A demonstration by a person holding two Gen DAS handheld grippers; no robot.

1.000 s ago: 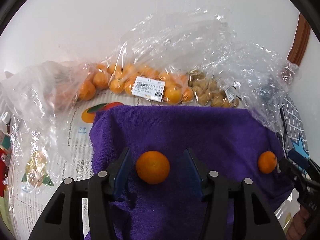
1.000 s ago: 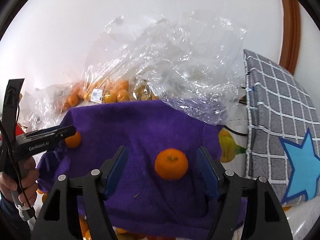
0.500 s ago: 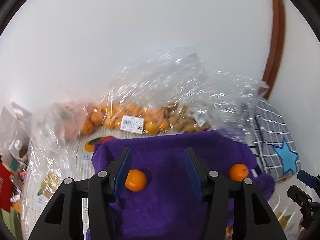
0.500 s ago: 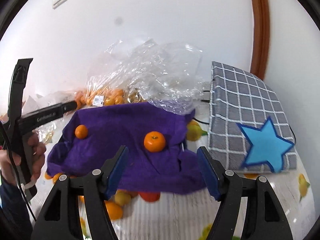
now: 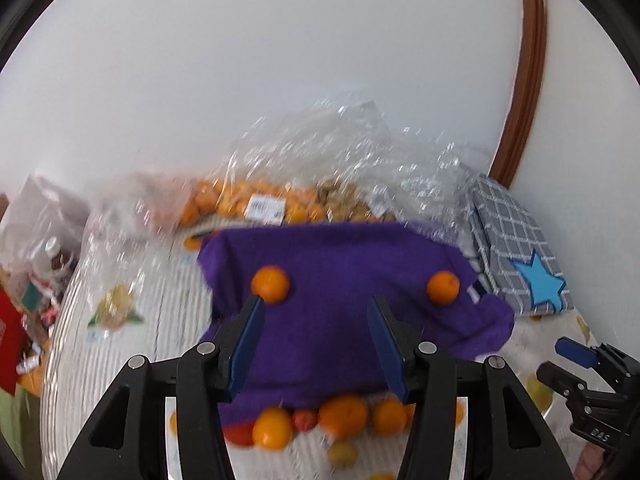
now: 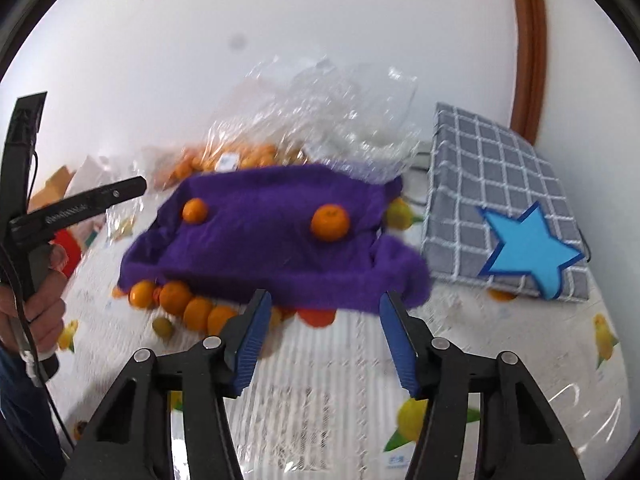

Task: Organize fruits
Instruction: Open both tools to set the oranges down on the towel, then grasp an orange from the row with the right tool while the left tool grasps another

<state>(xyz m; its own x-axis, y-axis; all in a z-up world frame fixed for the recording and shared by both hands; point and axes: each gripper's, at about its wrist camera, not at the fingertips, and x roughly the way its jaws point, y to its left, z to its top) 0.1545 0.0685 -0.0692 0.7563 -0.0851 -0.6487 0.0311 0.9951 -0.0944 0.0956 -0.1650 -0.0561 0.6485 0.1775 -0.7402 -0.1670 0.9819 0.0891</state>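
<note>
Both jaws spread wide and holding nothing, left gripper [image 5: 316, 316] above a purple towel [image 5: 340, 280], right gripper [image 6: 326, 310] before its near edge, two oranges [image 6: 330, 222] on the towel well apart, loose oranges [image 6: 176, 298] along its front edge, bagged fruit [image 5: 260, 204] behind.

Loose oranges on and beside a purple towel

Two small oranges sit well apart on top of the rumpled purple towel [image 6: 276, 236]: one orange [image 6: 195, 211] near its left edge, the other [image 6: 330, 222] toward the right. A row of oranges [image 6: 188, 306] and one small yellowish fruit [image 6: 163, 327] lie on the table just beside the towel's near edge, some half tucked under it.
</note>
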